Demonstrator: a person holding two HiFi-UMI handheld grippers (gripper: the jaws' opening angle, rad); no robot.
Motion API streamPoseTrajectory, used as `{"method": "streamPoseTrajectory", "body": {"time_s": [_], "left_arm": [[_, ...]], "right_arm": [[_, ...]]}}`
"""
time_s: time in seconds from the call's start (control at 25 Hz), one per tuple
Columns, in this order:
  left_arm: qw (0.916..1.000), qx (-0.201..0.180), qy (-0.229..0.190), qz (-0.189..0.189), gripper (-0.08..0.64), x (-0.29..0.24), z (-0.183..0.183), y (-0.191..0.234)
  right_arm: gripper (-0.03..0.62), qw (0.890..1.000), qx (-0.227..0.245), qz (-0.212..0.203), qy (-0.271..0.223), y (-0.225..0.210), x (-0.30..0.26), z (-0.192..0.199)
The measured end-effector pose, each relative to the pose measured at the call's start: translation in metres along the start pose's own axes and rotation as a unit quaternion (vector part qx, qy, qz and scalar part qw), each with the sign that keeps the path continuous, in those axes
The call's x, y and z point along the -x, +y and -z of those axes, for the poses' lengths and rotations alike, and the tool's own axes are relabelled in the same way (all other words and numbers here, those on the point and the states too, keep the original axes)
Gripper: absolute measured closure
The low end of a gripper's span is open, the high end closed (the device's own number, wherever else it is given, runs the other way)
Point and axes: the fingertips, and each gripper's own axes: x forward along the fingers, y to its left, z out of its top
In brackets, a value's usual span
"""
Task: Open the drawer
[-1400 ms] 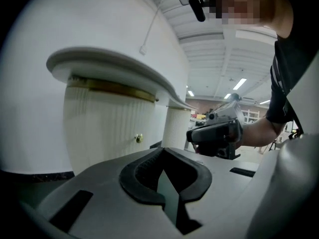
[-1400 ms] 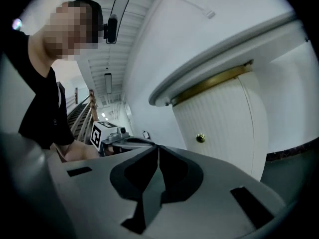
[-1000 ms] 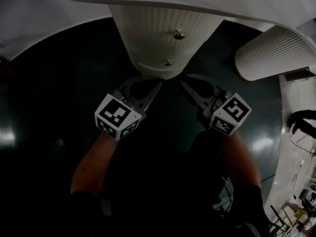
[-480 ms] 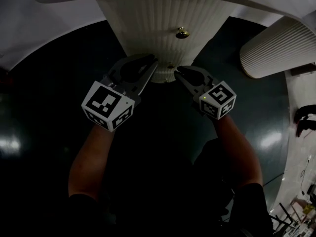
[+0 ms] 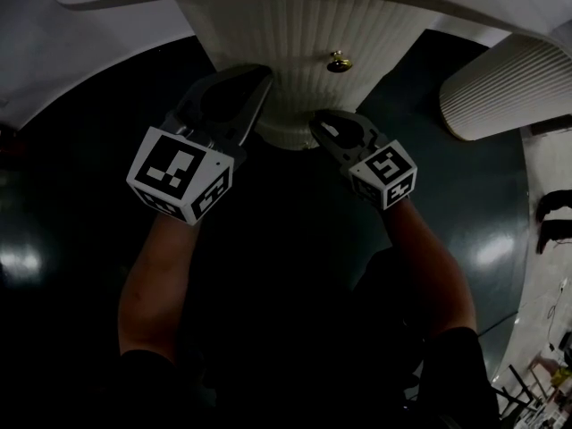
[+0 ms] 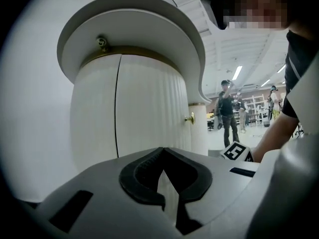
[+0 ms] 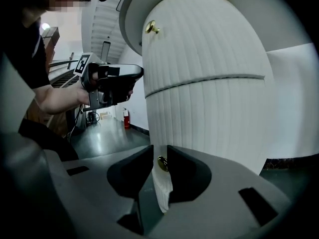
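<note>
One brass drawer knob [image 7: 162, 163] between right tongs' [image 5: 318, 128] just-opening jaws, open floor [image 7: 102, 136] alongside

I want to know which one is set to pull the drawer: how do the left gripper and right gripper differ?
The left gripper is shut and empty; the right gripper's jaws, just opening, stand slightly apart with the lower brass knob between them. The left gripper is held high beside the ribbed cabinet's upper part; the right gripper sits low at its bottom part. Both point toward the cabinet.
</note>
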Motion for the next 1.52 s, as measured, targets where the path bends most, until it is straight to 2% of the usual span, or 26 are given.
{"method": "streamPoseTrajectory", "body": {"time_s": [0.08,0.24,0.32,0.6,0.8,1.24,1.4,1.52], "left_arm": [[1.0000,0.005,-0.003,-0.003,0.548,-0.001,0.002,0.001],[0.9999,0.008,-0.009,-0.006,0.548,-0.004,0.005,0.001],[0.9999,0.008,-0.010,-0.006,0.548,-0.004,0.004,0.001],[0.9995,0.022,-0.017,-0.012,0.548,-0.002,0.002,0.001],[0.9995,0.024,-0.017,-0.011,0.548,0.001,0.000,0.000],[0.9992,0.037,-0.008,0.010,0.548,0.000,-0.001,0.000],[0.9986,0.050,-0.008,0.014,0.548,0.003,-0.004,-0.009],[0.9990,0.042,-0.006,0.016,0.548,0.007,0.000,-0.021]], "right_arm": [[0.551,1.000,0.012,-0.008,-0.005,0.000,-0.002,0.002],[0.551,0.996,0.086,-0.014,0.017,-0.003,-0.004,0.007],[0.551,0.994,0.103,-0.018,0.027,-0.003,-0.003,0.008],[0.551,0.995,0.089,-0.016,0.039,-0.004,-0.004,0.026],[0.551,0.998,0.038,-0.042,0.010,-0.001,0.000,0.021],[0.551,0.992,0.082,-0.087,0.041,0.018,0.015,0.027],[0.551,0.992,0.066,-0.094,0.045,0.029,0.027,0.032],[0.551,0.993,0.047,-0.097,0.043,0.034,0.034,0.036]]}}
